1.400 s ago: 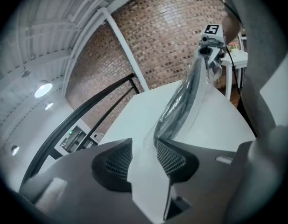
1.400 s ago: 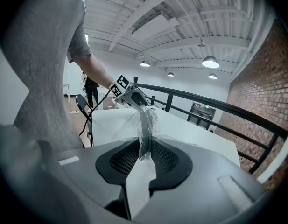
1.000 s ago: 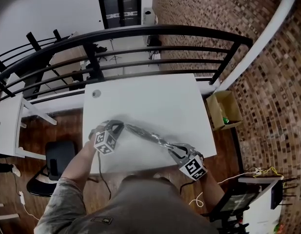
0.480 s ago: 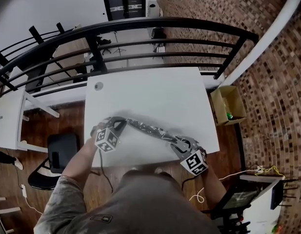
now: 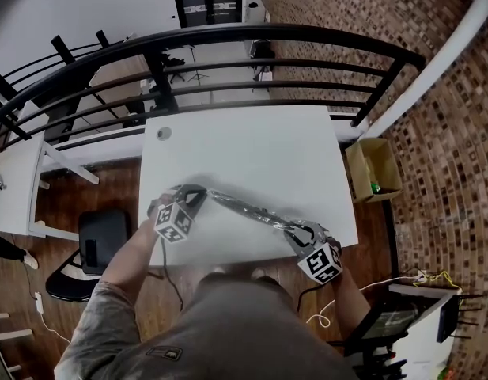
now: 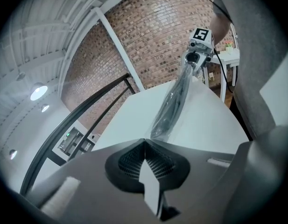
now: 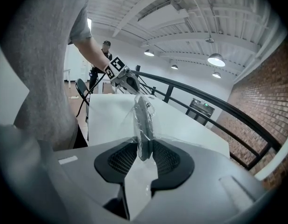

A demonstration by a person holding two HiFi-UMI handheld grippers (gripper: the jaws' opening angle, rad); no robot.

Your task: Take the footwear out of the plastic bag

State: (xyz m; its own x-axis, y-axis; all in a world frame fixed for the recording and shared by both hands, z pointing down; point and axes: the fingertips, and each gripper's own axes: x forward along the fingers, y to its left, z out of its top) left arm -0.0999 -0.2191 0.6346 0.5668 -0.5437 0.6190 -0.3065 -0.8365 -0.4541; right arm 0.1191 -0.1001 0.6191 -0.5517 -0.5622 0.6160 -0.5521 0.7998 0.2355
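A clear plastic bag (image 5: 244, 209) with dark footwear inside hangs stretched between my two grippers, low over the white table (image 5: 251, 149). My left gripper (image 5: 198, 193) is shut on the bag's left end; in the left gripper view the film leaves its closed jaws (image 6: 144, 141) and the bag (image 6: 174, 101) runs off to the right gripper (image 6: 196, 55). My right gripper (image 5: 291, 229) is at the near right corner, its jaws closing. In the right gripper view (image 7: 144, 148) the pads squeeze the end of the dark footwear (image 7: 143, 120) through the film. The left gripper (image 7: 127, 80) shows beyond.
A black railing (image 5: 267, 38) runs behind the table. An open cardboard box (image 5: 372, 169) stands on the floor to the right. A black chair (image 5: 93, 248) and another white table (image 5: 10, 188) are on the left. A small round cap (image 5: 162, 133) sits in the table's far left corner.
The right gripper has drifted a little right and toward the near edge. The bag now lies straighter and lower between the grippers. The left gripper has barely moved.
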